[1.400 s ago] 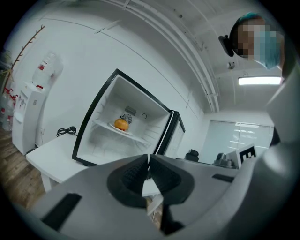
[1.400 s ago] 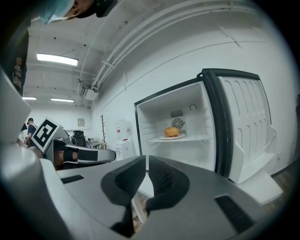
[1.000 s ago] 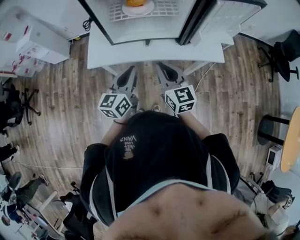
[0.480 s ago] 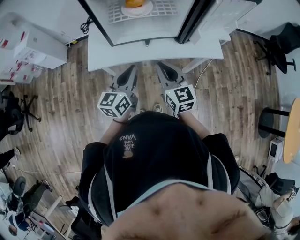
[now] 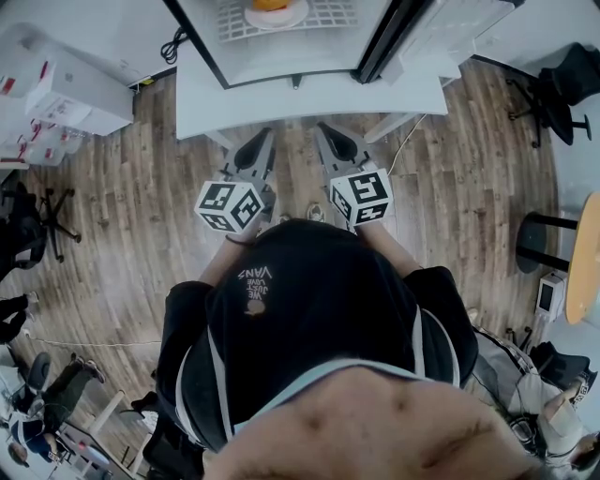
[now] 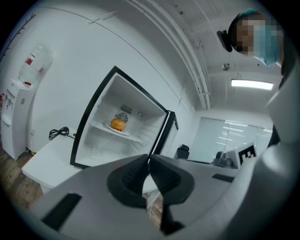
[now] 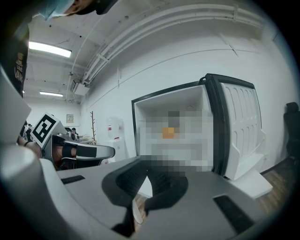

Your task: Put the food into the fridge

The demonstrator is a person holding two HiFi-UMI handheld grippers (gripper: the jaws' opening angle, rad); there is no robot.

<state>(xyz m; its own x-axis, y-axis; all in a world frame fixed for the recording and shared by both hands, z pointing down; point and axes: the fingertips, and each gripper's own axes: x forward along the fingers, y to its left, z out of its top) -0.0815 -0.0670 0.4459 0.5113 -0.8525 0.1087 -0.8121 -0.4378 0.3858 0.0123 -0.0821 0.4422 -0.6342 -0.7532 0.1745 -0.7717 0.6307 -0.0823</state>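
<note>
While we face the open fridge (image 5: 281, 58), which stands on a low white table (image 5: 309, 98), we hold both grippers side by side near the table's front edge, a little apart from each other above the wooden floor (image 5: 122, 187). Our left gripper (image 5: 257, 150) points toward the fridge opening, and in its own view the two dark fingers meet at their tips with nothing between them. Our right gripper (image 5: 334, 145) points the same way. Its fingers have just drawn together the last bit, and nothing is between them either. The food (image 6: 118, 124), a round orange piece, is already inside the fridge. It sits on a white plate (image 5: 277, 18), and the plate rests on the white shelf (image 5: 328, 13) in the upper part of the compartment, well apart from both grippers. The fridge door (image 7: 241, 126) stands swung wide to our right, its inner racks facing the room.
</note>
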